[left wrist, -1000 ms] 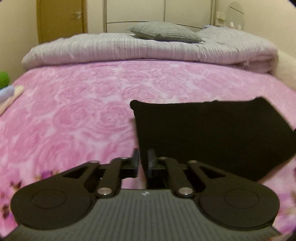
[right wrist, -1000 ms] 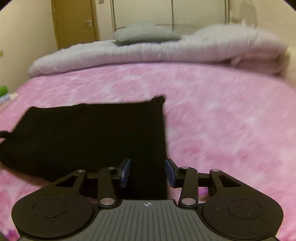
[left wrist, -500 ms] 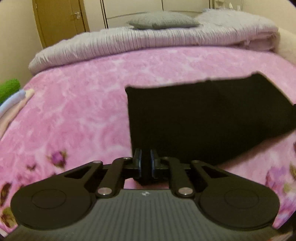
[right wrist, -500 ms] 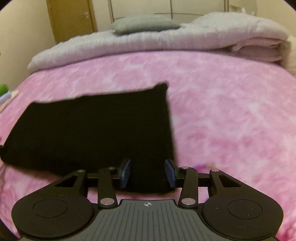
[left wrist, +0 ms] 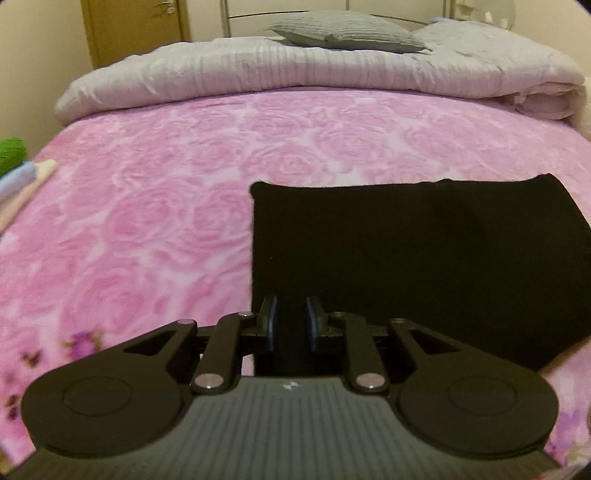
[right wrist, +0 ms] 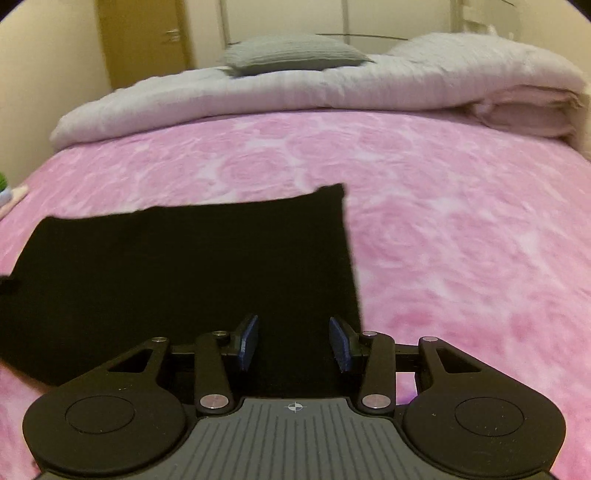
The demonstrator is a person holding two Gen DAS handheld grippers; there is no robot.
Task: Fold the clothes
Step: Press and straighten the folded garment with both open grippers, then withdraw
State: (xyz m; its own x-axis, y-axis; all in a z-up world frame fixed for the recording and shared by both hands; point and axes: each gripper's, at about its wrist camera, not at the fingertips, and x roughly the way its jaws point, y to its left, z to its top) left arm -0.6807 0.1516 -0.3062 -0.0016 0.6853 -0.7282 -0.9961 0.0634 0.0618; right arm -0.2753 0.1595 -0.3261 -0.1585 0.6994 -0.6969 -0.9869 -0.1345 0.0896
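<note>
A black garment (left wrist: 424,258) lies folded into a flat rectangle on the pink rose-patterned bedspread (left wrist: 166,206). My left gripper (left wrist: 290,320) hovers at its near left corner, open with a narrow gap between the blue pads and nothing held. In the right wrist view the same black garment (right wrist: 192,273) fills the left half. My right gripper (right wrist: 293,343) stands open over its near right corner, the fingers wide apart and holding nothing. The garment's near edge is hidden behind both gripper bodies.
A rolled light grey duvet (left wrist: 314,70) with a grey pillow (left wrist: 351,35) lies across the far end of the bed. A small stack of folded clothes, green on top (left wrist: 14,166), sits at the left edge. A wooden door (left wrist: 136,26) stands behind.
My left gripper was shut half a second ago and now stands open, having let go of the garment's corner. The right gripper stayed open. The garment lies flat in place.
</note>
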